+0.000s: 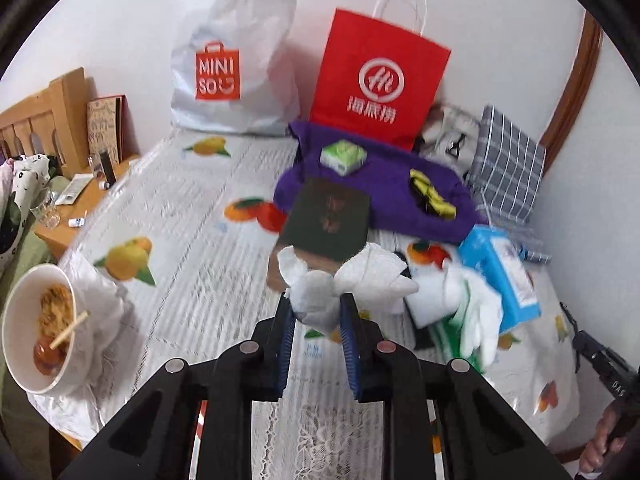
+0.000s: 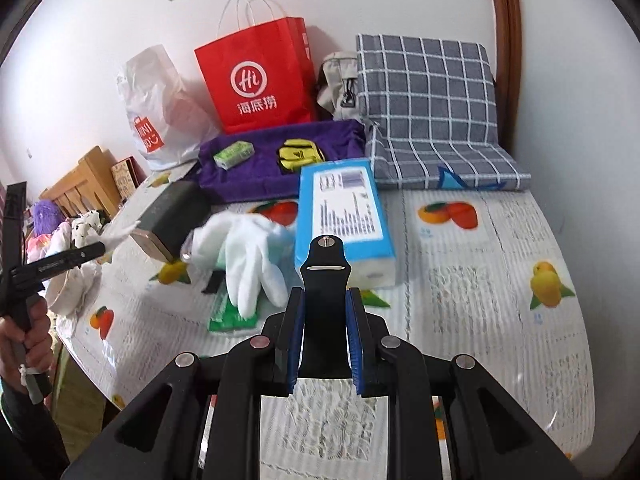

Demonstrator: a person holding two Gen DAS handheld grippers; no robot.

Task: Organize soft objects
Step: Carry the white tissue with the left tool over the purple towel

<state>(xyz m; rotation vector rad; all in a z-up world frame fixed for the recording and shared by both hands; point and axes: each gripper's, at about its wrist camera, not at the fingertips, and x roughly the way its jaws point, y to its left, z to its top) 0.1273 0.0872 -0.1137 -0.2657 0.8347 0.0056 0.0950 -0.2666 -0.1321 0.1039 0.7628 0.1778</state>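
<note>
- Left gripper point(image 1: 316, 312) pinches a crumpled white tissue point(image 1: 320, 292), lifted off the table; right gripper point(image 2: 325, 300) clamps a black strap point(image 2: 325, 276).
- Ahead of both, white gloves point(image 2: 248, 252) and purple cloth point(image 2: 248, 176) lie unsorted; plenty left.

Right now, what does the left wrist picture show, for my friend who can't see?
The left hand-held gripper pinches a crumpled white tissue above a fruit-print table. Behind sit a purple cloth, red paper bag and noodle bowl.
</note>
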